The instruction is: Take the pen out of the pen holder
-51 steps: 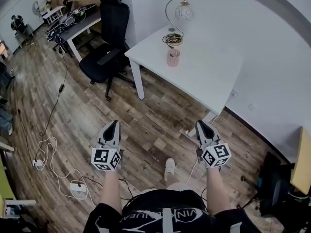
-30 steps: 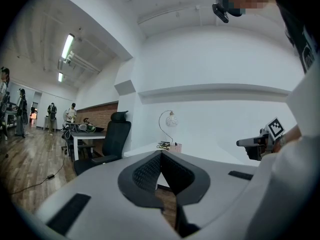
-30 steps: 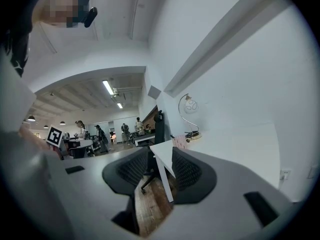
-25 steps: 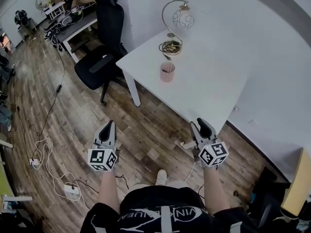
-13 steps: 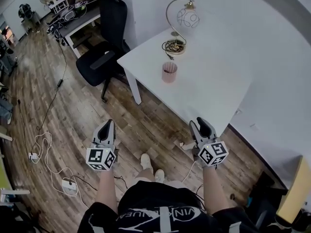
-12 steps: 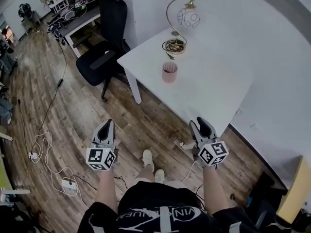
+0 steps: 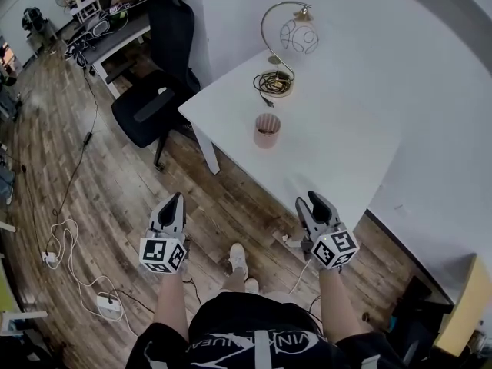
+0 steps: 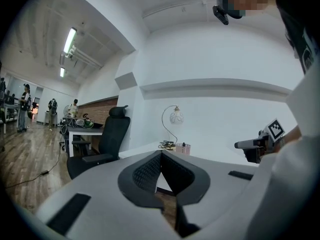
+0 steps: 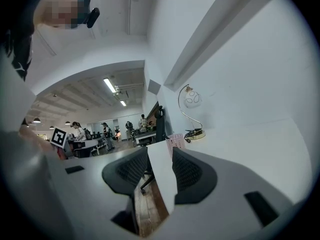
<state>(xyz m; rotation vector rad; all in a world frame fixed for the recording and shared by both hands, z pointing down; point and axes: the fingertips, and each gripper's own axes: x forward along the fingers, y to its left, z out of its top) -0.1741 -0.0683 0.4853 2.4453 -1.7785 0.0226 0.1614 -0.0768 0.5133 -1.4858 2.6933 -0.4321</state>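
A pink mesh pen holder (image 7: 267, 131) stands on the white table (image 7: 330, 141) near its left edge, with something dark inside that I take for the pen. It shows small and far in the left gripper view (image 8: 183, 148) and the right gripper view (image 9: 176, 143). My left gripper (image 7: 175, 201) hangs over the wood floor, well short of the table, its jaw tips meeting with nothing in them (image 8: 161, 154). My right gripper (image 7: 310, 203) is just short of the table's near corner, open and empty (image 9: 159, 151).
A lamp (image 7: 288, 31) with a coiled cable at its base (image 7: 275, 83) stands behind the holder. A black office chair (image 7: 154, 91) sits left of the table. Cables and a power strip (image 7: 104, 304) lie on the floor. Desks and people are far back left (image 7: 92, 18).
The table and pen holder have drawn closer in the head view as the person steps forward. Both grippers have moved toward the table, jaws unchanged.
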